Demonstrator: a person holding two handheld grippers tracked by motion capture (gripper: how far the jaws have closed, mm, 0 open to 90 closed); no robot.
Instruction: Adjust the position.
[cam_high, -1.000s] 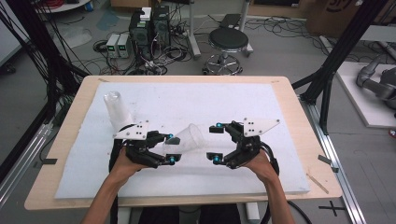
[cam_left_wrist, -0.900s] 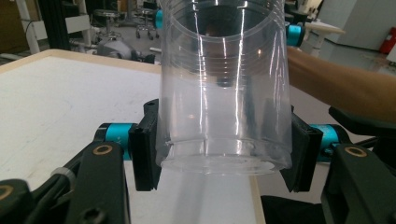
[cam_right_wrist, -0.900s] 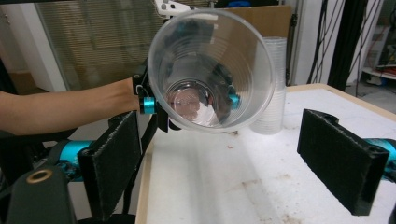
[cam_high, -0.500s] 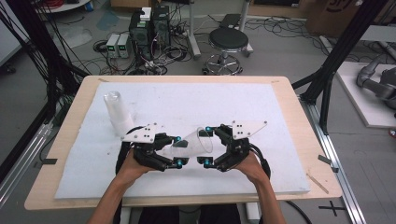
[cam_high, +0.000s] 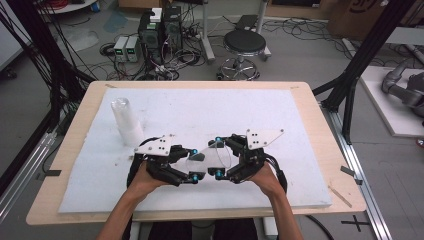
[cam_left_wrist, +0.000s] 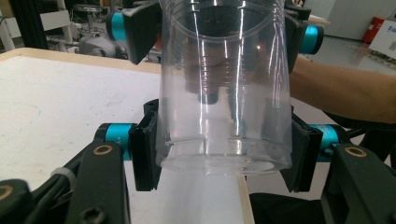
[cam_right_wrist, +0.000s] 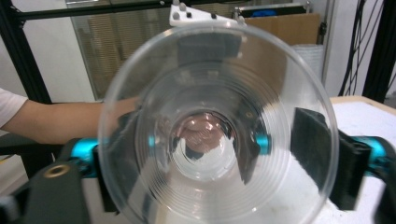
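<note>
Now a clear plastic cup (cam_high: 212, 159) lies on its side in the air just above the white mat (cam_high: 300, 150) near the table's (cam_high: 320, 125) front edge, between both grippers. The left gripper (cam_high: 196, 164) clamps its base end. The right gripper (cam_high: 216, 158) faces the open mouth, its jaws just closing around the rim; whether the pads (cam_right_wrist: 312, 140) press yet is unclear. A stack of cups (cam_high: 126, 120) stands well apart, far left.

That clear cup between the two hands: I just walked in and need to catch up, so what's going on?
A person holds a clear plastic cup level above the white mat. The left claw is clamped on its base end. The right claw has just been closing around the rim end. A stack of cups stands at the left.
</note>
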